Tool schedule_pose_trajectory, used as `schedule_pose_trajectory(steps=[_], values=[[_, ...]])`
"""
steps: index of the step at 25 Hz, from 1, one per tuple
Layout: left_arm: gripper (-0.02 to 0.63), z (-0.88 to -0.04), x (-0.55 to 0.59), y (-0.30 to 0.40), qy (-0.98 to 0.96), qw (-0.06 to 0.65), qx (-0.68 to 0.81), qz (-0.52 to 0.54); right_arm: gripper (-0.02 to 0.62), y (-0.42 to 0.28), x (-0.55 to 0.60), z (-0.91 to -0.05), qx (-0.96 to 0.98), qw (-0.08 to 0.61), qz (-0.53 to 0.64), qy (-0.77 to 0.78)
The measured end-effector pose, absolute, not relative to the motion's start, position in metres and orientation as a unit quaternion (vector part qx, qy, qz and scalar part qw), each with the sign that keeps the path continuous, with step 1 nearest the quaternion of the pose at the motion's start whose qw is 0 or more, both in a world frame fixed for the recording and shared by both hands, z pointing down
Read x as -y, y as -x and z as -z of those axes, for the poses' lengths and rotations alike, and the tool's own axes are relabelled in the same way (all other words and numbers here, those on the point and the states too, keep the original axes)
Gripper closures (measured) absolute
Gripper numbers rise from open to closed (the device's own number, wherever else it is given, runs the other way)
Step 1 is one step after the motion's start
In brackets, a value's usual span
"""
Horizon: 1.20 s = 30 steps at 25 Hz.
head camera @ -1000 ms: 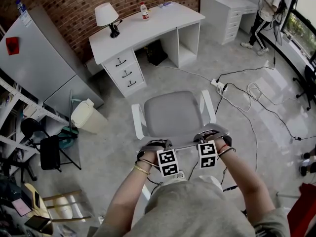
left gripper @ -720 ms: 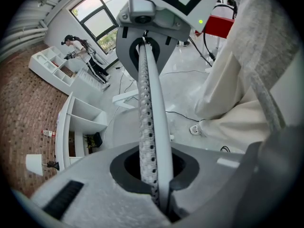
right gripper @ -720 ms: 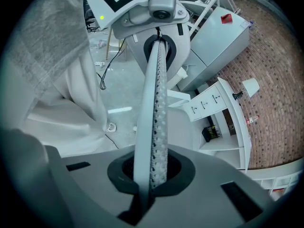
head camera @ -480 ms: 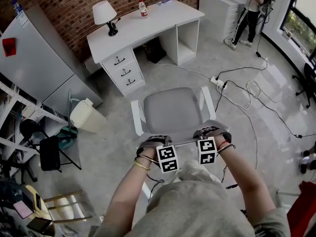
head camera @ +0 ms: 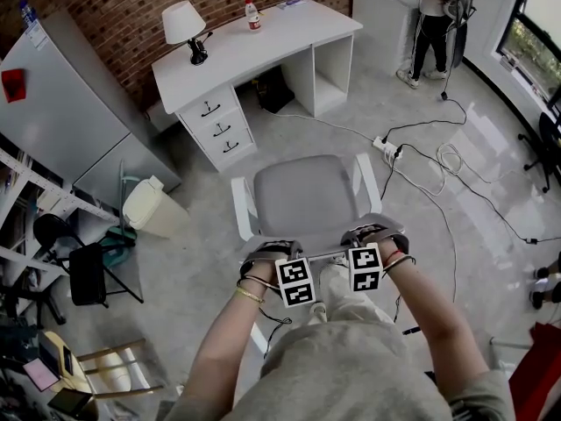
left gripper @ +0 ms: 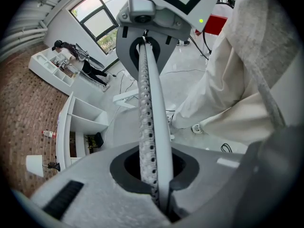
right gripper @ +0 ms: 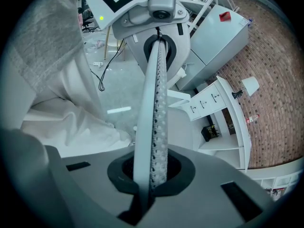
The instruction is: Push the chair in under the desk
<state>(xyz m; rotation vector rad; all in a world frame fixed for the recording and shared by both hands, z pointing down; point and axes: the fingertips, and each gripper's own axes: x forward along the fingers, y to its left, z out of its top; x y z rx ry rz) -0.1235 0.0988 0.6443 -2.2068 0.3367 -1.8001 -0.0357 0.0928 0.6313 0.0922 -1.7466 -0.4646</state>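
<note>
Jaws of L gripper [left gripper: 159,196] closed tight on thin perforated top edge of backrest [left gripper: 148,122] of grey-seat white-armed chair [head camera: 307,196]; R gripper [right gripper: 142,194] jaws same, clamped on that edge further right. Chair on floor well short of white desk w/ drawers [head camera: 263,55], facing it, not under

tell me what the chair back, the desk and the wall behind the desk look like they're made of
Chair back: looks like smooth pale grey plastic, one face perforated with rows of small holes.
Desk: white, even matte surface, probably painted or laminated board; can't tell which.
Wall: bare red-brown brick, with mortar lines showing.
</note>
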Motion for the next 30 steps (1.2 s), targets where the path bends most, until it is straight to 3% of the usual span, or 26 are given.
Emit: schedule_pose_trajectory(steps=[30], values=[[0.583, -0.643, -0.047, 0.116, 0.762, 0.14, -0.116, 0.622, 0.584, 0.027, -0.041, -0.63, 0.757, 0.619, 0.204, -0.04]])
